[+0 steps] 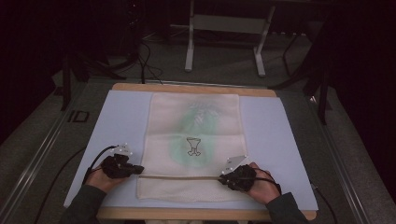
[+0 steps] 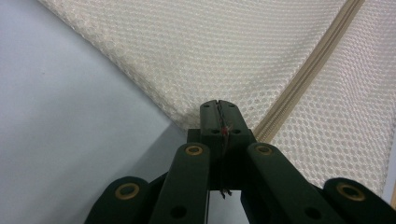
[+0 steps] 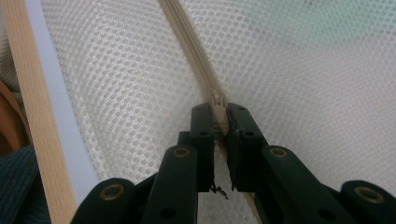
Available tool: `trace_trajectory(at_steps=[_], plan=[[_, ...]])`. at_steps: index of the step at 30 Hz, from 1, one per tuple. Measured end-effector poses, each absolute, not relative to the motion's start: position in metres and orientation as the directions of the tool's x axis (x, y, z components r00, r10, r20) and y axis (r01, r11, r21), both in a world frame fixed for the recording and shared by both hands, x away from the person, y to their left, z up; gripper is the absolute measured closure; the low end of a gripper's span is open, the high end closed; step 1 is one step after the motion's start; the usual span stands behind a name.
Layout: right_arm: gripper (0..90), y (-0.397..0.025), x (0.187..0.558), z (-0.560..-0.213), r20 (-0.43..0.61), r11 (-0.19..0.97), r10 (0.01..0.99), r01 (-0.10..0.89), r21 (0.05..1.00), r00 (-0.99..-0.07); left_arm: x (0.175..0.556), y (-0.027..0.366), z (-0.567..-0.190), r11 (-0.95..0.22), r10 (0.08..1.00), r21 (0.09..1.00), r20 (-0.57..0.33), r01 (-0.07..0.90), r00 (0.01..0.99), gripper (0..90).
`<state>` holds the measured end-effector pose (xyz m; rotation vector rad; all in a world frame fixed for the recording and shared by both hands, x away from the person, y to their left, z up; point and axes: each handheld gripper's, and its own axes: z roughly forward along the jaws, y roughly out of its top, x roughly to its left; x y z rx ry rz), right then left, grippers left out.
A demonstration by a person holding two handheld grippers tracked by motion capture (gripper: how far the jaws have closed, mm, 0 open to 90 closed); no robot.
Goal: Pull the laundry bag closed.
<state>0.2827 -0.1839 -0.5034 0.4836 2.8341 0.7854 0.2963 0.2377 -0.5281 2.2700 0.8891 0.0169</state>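
A cream mesh bag (image 1: 194, 116) lies flat on the mat, with a pale green garment (image 1: 192, 145) showing faintly through it. A tan zipper (image 1: 182, 177) runs across its near part. My left gripper (image 1: 140, 170) is at the bag's left edge, by the zipper's end. In the left gripper view the left gripper (image 2: 218, 109) is shut on the edge of the mesh bag (image 2: 210, 51), beside the zipper (image 2: 308, 70). My right gripper (image 1: 222, 177) is at the zipper's right part. In the right gripper view the right gripper (image 3: 217, 114) is shut on the zipper pull (image 3: 217, 100).
The bag rests on a light blue mat (image 1: 121, 121) over a wooden table (image 1: 196, 88). The table's near wooden edge (image 3: 32, 116) and a dark sleeve (image 3: 18, 186) lie close to the right gripper. A metal stand (image 1: 224, 23) and cables (image 1: 144, 60) are on the floor beyond.
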Motion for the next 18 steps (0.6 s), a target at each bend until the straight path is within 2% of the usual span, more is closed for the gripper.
trace_trajectory(at_steps=[18], plan=[[82.0, -0.195, 0.283, -0.505, -0.050, 0.816, 0.359, 0.287, 0.502, -0.932, 0.296, 0.238, -0.528, -0.526, 0.603, 0.607, -0.227, 0.596, 0.764, 90.0]])
